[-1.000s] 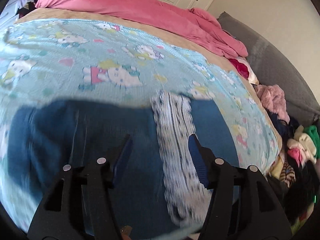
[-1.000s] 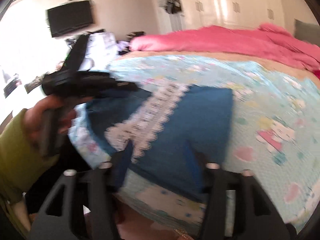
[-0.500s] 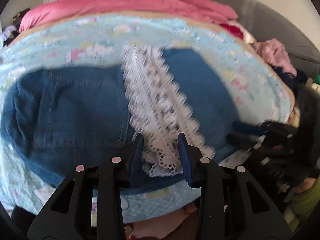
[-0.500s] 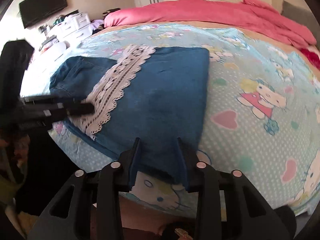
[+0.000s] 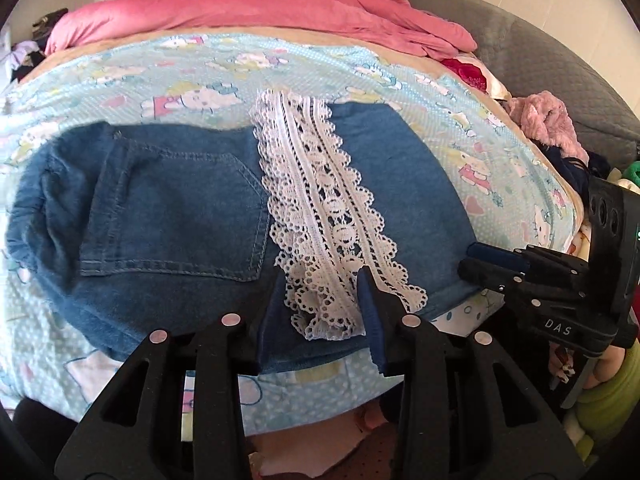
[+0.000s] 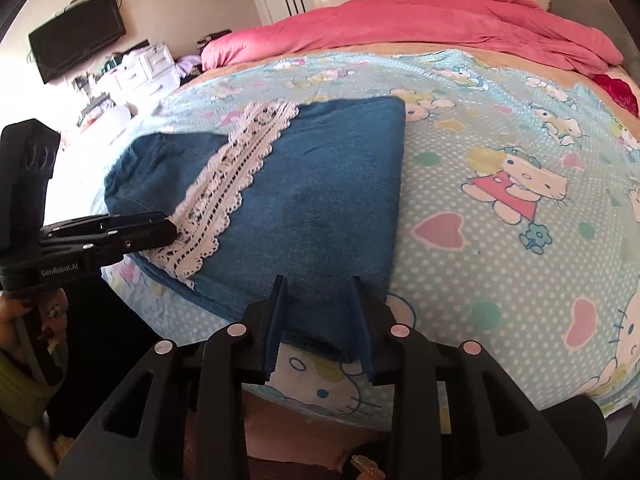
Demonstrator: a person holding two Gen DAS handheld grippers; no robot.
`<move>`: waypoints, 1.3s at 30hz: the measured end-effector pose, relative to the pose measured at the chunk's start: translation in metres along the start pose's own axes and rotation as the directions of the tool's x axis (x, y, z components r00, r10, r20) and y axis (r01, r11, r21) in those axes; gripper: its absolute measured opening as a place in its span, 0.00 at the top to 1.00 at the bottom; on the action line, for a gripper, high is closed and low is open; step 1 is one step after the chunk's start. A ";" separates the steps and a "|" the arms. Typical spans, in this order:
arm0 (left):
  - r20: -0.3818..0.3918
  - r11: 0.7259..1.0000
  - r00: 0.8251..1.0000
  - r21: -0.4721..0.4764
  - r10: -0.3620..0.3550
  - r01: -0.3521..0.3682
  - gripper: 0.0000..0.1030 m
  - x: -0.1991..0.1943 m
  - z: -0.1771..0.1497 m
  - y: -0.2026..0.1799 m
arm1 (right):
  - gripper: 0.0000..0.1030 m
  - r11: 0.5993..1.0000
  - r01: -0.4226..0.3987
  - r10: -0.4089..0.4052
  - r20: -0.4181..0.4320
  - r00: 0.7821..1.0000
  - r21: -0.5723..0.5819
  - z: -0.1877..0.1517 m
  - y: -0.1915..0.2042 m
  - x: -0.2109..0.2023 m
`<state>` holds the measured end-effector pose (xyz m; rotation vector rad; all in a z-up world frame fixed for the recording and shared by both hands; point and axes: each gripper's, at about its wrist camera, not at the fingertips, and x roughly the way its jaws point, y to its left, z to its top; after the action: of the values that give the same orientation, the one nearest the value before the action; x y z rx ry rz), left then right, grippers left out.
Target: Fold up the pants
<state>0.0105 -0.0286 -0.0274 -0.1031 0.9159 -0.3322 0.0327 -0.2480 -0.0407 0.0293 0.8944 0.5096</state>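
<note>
The blue pants [image 5: 168, 216] lie folded on the near edge of the bed [image 5: 440, 92]. They are soft, thick and floppy. The left gripper [image 5: 322, 312] pinches the lace hem [image 5: 320, 208]; the right gripper [image 6: 318, 320] probably pinches the near right edge.

Daylight fills both views, soft and even over the bed [image 5: 120, 80], with strong white glare washing out the far left of the right wrist view. Both pictures are sharp at the centre, with no motion blur. The fisheye lens bows the bed's edges and leaves black corners.
</note>
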 end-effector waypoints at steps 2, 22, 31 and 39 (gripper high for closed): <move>0.017 1.000 1.000 0.004 0.004 -0.004 0.68 -0.006 0.002 -0.002 | 0.64 1.000 0.002 -0.002 0.018 1.000 0.015 0.001 -0.001 -0.005; 0.083 0.998 0.995 0.038 0.054 -0.058 0.12 -0.034 0.008 -0.010 | 0.06 0.986 0.053 -0.072 0.122 0.990 0.158 0.012 -0.023 -0.038; 0.110 0.995 0.989 -0.025 0.098 -0.096 0.09 -0.050 0.007 0.015 | 0.06 0.990 0.073 -0.091 0.143 0.986 0.122 0.027 -0.013 -0.043; 0.124 0.989 0.984 -0.100 0.125 -0.113 0.09 -0.063 0.002 0.044 | 0.06 0.997 0.068 -0.072 0.152 0.986 0.029 0.058 0.015 -0.042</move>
<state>-0.0129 0.0335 0.0117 -0.1524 0.8042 -0.1697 0.0485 -0.2422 0.0303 0.0576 0.7484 0.4253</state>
